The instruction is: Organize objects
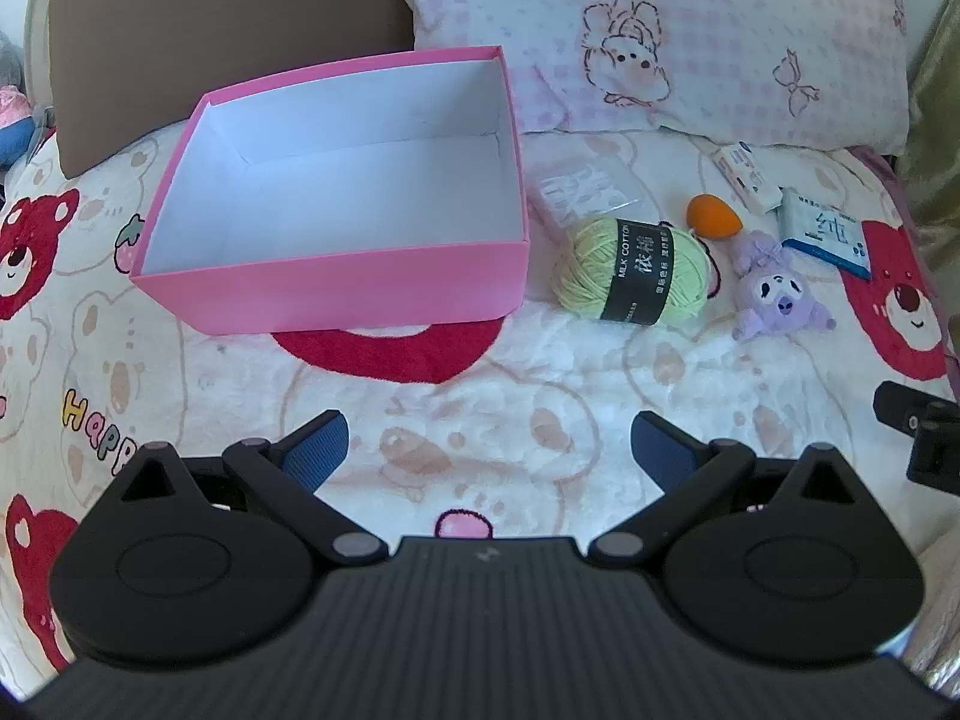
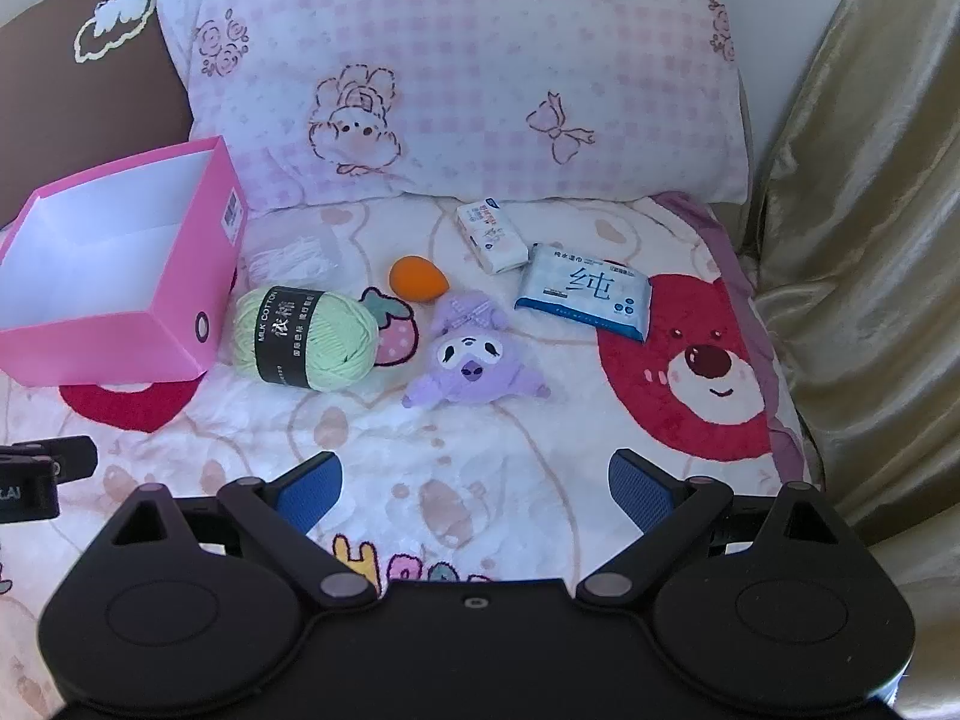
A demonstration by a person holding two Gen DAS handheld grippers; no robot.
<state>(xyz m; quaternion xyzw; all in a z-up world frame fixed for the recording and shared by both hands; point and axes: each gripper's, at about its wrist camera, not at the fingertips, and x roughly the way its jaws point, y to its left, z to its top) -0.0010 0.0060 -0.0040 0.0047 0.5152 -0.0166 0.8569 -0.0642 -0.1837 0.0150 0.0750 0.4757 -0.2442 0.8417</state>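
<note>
Both my tools are hovering over the bed right now, tilted down at the blanket (image 1: 540, 372) with the red bears printed on it. Left tool (image 1: 489, 450) has its blue pads spread wide with nothing between them, just fuzzy blanket underneath. Same deal with my right tool (image 2: 474, 486): wide open, holding nothing.

The pink box (image 1: 336, 294) sits on the blanket ahead of the left tool. It's open on top, white inside, and nothing is in it. Everything to sort is laid out to the right of it. The pale green yarn ball (image 2: 306, 339) with a black label band is just beside the box's corner. Behind the yarn there's a clear plastic packet (image 2: 294, 255) with something white in it, can't tell what. The orange makeup sponge (image 2: 417, 279) lies behind the purple plush toy (image 2: 471, 360), and they're close but apart. Further right is the blue and white wipes pack (image 2: 585, 291), and a small white tissue pack (image 2: 492, 234) lies just behind it, near the pink checked pillow (image 2: 468, 72).

A brown cushion (image 1: 210, 30) stands behind the box, and a gold curtain (image 2: 858, 240) hangs on the right edge.
</note>
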